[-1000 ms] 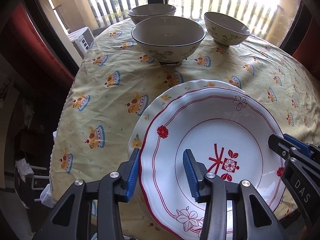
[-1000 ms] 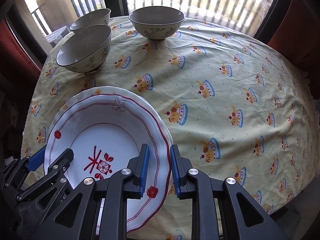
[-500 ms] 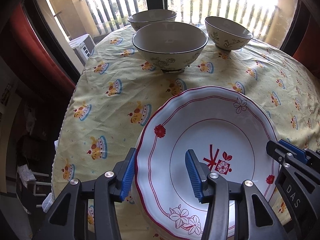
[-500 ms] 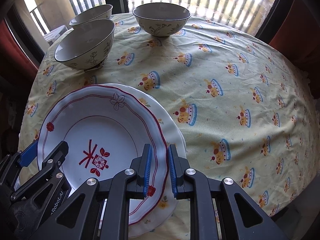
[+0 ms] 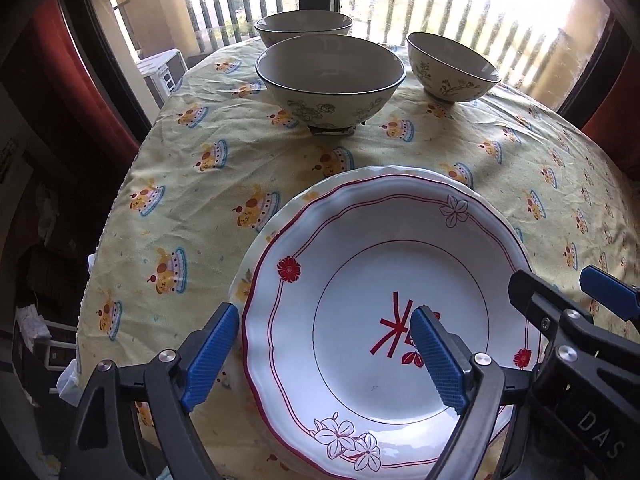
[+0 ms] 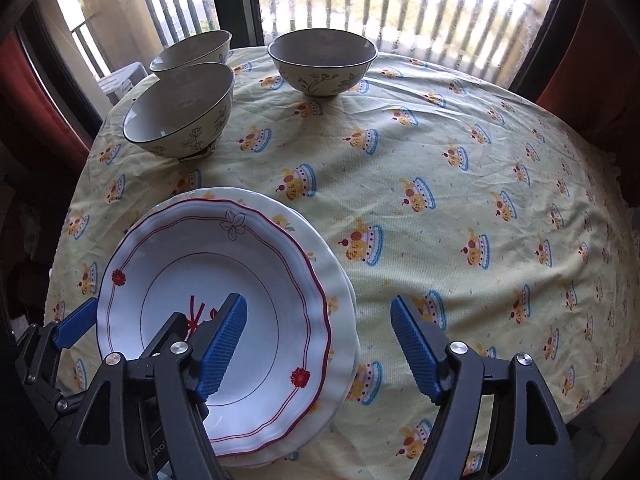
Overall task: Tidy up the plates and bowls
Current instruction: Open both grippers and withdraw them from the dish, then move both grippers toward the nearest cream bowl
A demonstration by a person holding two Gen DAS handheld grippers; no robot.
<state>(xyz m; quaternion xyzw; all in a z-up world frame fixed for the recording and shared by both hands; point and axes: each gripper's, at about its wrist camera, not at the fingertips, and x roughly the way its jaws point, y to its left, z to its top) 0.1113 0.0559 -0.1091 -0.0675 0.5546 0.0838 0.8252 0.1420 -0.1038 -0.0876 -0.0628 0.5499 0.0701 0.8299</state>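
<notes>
A white plate with a red rim and red flower marks (image 5: 360, 272) (image 6: 256, 264) lies on top of a larger white plate (image 5: 260, 240) (image 6: 340, 280) at the near left of the table. My left gripper (image 5: 324, 316) straddles the red-rimmed plate's left rim. Its jaws are opening, with one pad outside the rim and one over the plate's well, neither pressing. My right gripper (image 6: 318, 304) straddles the right rim the same way, its jaws also opening. Three flower-patterned bowls (image 5: 332, 76) (image 5: 304, 26) (image 5: 452, 68) stand at the far side.
A yellow tablecloth (image 6: 440, 160) with a cake print covers the round table. Behind it are a window with balcony railings and red curtains. The table's edge drops off close to the stacked plates on the left and near sides.
Both grippers were shut on the red-rimmed plate's rim and have let go, their jaws now wide. The plate has settled squarely onto the larger plate.
</notes>
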